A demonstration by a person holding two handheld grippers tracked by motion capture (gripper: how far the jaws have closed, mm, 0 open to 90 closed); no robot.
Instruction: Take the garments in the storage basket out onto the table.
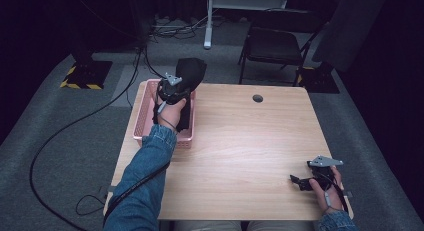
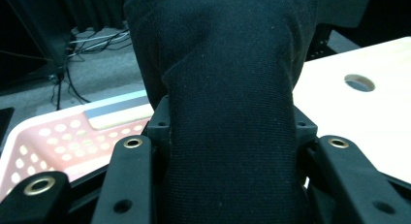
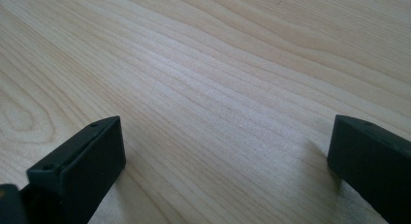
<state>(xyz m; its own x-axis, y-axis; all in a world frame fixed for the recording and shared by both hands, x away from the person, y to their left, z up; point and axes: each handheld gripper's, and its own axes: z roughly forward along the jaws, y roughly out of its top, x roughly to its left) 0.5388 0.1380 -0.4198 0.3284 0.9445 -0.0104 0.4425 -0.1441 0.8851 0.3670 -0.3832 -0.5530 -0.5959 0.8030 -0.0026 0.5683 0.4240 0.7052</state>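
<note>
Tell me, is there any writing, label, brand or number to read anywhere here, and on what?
None: no words, numbers or brand marks can be read.
The black cloth clamped in the left gripper is plain.
The pink basket and the wooden table carry no print.
The yellow-and-black striped floor plate shows stripes, no lettering.

a light wooden table with a round cable hole carries a pink perforated basket at its far left corner.

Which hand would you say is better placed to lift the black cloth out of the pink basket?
Left. The left gripper is shut on the black cloth above the pink basket; the right gripper rests open on the table.
</note>
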